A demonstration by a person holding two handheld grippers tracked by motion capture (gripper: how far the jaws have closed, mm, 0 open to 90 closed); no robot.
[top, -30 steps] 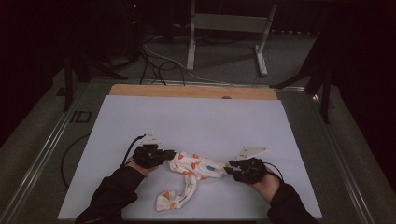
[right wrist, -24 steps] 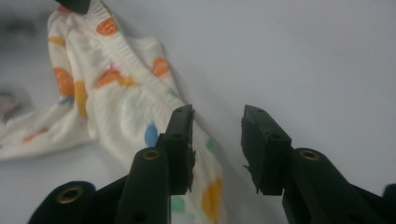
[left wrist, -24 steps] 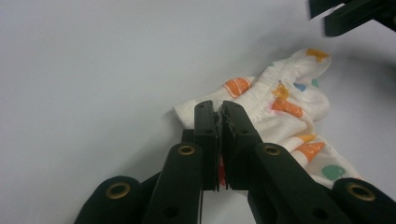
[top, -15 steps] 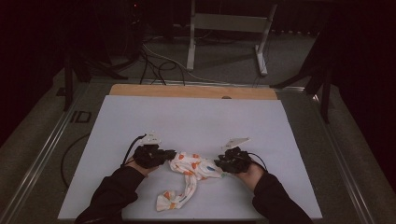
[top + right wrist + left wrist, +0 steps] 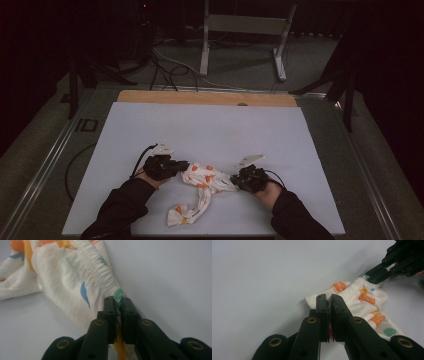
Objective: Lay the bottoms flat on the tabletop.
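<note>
Now left gripper and right gripper, its jaws just closing, both pinch the garment

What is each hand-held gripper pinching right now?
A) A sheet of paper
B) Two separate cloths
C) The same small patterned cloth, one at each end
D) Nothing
C: the left hand-held gripper and the right hand-held gripper each have their jaws shut on fabric of the one patterned cloth lying between them on the white table.
</note>
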